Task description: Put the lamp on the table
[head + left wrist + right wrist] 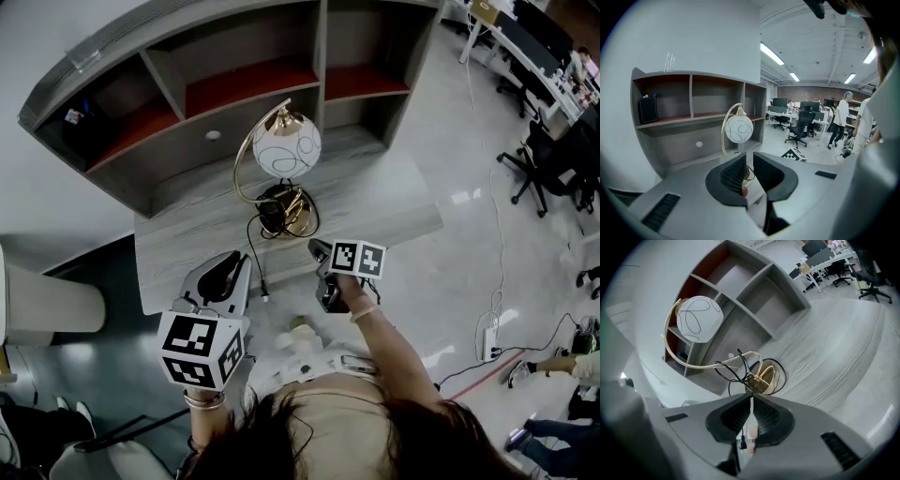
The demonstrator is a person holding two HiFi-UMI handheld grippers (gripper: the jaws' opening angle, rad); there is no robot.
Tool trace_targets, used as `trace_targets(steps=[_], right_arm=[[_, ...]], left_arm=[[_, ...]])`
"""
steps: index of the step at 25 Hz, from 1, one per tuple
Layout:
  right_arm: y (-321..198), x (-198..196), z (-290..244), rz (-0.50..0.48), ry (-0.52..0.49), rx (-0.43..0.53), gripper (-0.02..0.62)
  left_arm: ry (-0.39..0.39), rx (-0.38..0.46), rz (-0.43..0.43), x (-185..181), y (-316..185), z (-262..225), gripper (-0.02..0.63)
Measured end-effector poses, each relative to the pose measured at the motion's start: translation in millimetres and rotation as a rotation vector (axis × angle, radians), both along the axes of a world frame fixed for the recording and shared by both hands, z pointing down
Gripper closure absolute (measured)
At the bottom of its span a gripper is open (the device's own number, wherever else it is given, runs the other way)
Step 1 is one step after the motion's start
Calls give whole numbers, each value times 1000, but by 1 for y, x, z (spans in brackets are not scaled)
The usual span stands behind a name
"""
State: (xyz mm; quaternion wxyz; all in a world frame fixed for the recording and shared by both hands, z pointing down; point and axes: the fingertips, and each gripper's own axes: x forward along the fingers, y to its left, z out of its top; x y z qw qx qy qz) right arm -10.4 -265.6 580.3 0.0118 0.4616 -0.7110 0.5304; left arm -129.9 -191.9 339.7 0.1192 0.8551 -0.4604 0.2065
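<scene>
Fingers of left gripper [749, 159] slightly apart, right gripper [751, 398] together | lamp [286, 145] on wood-grain table [394, 202] | open office

Likely an office: desks [525, 47], swivel chairs [544, 155].

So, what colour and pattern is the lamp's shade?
The shade is white with thin dark looping lines; the right gripper view shows it best.

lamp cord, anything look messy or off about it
The lamp stands upright on the table, but its black cord is bunched loosely around the gold base, and one end trails to the table's front edge, where the plug lies.
</scene>
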Motion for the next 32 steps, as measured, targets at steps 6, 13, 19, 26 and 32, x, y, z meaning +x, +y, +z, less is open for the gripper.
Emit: trace_targets(steps=[6, 13, 19, 26, 32], right_arm=[[17, 15, 1, -55, 2, -1, 558], [34, 23, 0, -104, 15, 15, 558], [49, 18, 1, -149, 20, 25, 558], [68, 13, -8, -211, 46, 55, 561], [85, 24, -8, -240, 74, 63, 561]], left_arm=[[22, 0, -16, 24, 22, 0, 554], [11, -9, -34, 44, 47, 3, 554], [-13, -12, -70, 47, 65, 6, 554], [-17, -16, -107, 52, 81, 8, 554], [-6, -17, -124, 62, 93, 11, 554]])
